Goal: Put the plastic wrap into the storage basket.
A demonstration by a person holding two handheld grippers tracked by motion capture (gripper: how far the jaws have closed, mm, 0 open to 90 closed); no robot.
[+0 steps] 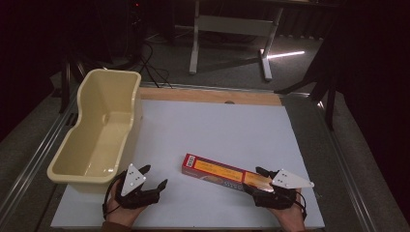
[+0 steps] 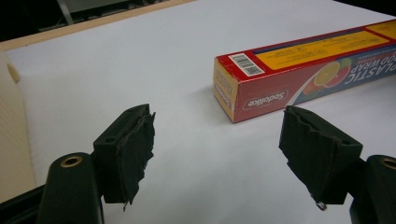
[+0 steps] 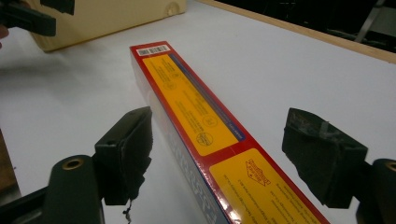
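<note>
A long red and yellow plastic wrap box (image 1: 220, 172) lies flat on the white table (image 1: 217, 125), slanting from centre to lower right. My right gripper (image 1: 254, 180) is open and straddles the box's near right end. In the right gripper view the box (image 3: 196, 107) runs between the pads of this gripper (image 3: 217, 140), with a gap on each side. My left gripper (image 1: 154, 175) rests open at the lower left with nothing between its fingers. In the left gripper view the box's barcode end (image 2: 303, 60) lies ahead and to the right of that gripper (image 2: 217, 135).
A cream plastic tub (image 1: 77, 176) stands along the table's left side, close beside the left gripper, and shows in both gripper views (image 3: 107, 16) (image 2: 11, 140). A wooden strip (image 1: 208, 95) borders the far edge. Bare white surface stretches beyond the box.
</note>
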